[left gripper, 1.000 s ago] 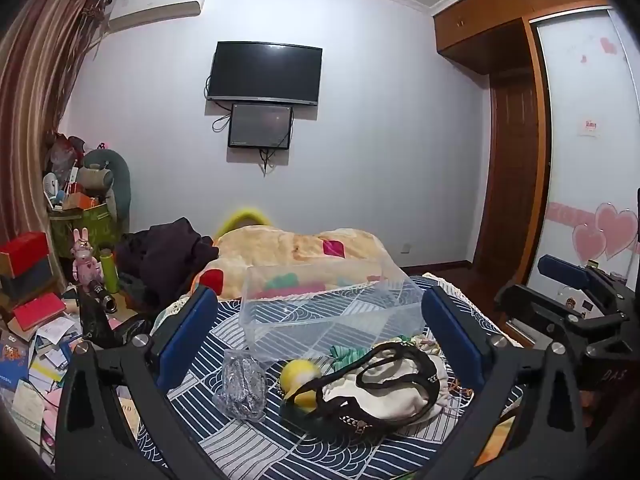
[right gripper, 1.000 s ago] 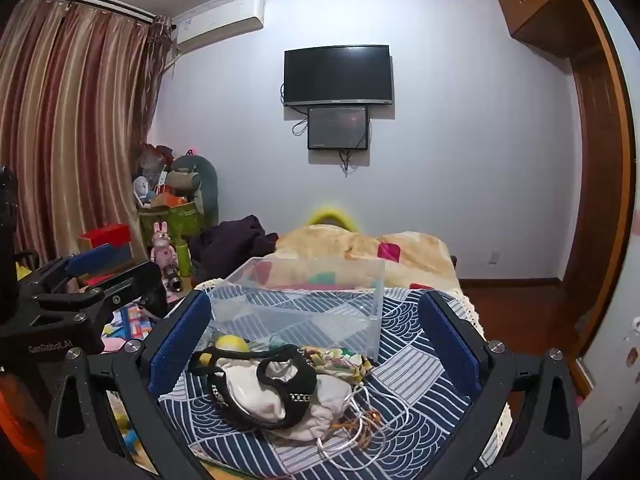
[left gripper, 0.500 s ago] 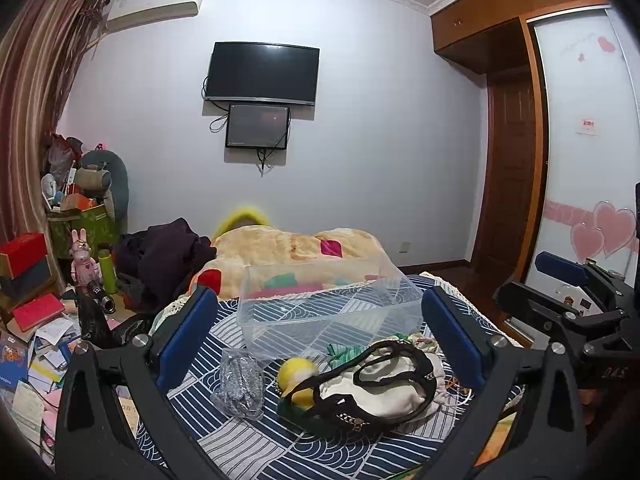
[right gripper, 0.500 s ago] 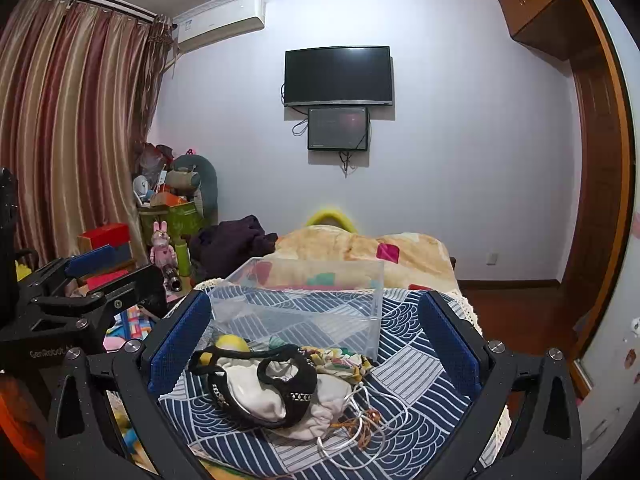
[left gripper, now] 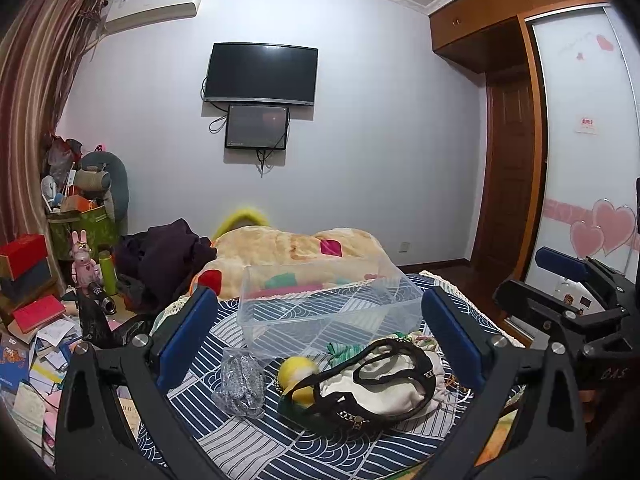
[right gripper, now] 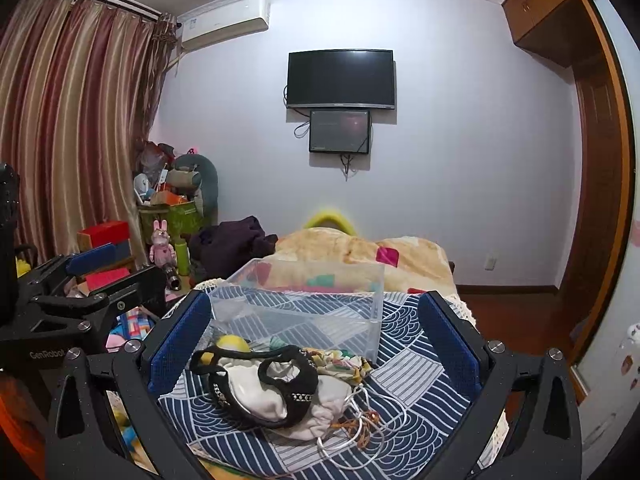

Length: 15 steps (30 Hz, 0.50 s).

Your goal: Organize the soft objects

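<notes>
On the bed, a blue patterned cloth (left gripper: 248, 436) was spread out, and a pile of soft things was heaped on it near the front edge. In the pile, a cream pouch (left gripper: 380, 390) was seen with a black strap (left gripper: 400, 364) looped over it, a yellow ball (left gripper: 298, 372) was tucked just beside it, and a shiny silver bag (left gripper: 240, 380) was laid a little to the side. A clear plastic box (left gripper: 320, 304) was set just behind the pile, and nothing could be made out inside it. The left gripper (left gripper: 316, 332) and the right gripper (right gripper: 316, 334) were both held above the pile with their jaws spread wide, and nothing was grasped. It was judged that the job was only at its start, with the first pick not yet made. For the next move, one gripper would need to be lowered over one soft thing and closed gently, and care would be needed so the strap and the white cord (right gripper: 352, 432) were not dragged along. What lay under the pouch was hidden, and the colourful bits behind it were too small to be named.
</notes>
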{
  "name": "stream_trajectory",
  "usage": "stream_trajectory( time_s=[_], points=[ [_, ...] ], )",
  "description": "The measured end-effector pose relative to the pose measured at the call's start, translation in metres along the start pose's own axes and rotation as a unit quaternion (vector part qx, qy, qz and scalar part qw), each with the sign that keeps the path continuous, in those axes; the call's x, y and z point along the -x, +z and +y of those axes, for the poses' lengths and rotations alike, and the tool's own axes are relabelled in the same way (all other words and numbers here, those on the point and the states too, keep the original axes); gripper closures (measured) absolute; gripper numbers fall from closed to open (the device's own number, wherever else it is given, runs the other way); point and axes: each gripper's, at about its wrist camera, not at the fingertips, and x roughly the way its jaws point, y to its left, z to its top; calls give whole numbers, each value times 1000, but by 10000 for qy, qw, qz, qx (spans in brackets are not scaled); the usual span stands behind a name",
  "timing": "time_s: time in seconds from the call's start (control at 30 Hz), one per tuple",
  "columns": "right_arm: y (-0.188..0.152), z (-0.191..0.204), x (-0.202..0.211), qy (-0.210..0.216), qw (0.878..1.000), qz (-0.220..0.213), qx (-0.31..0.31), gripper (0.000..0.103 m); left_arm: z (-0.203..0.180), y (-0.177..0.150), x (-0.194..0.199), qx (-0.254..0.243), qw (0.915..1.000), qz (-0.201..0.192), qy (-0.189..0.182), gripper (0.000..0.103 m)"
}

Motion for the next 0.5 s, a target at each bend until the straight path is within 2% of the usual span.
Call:
stream_trajectory(
  time_s=[0.5],
  points=[
    [-2,1,-3,-34,10000,-39,28,0,-1,3,4,-26,10000,6,-38,0]
  ],
)
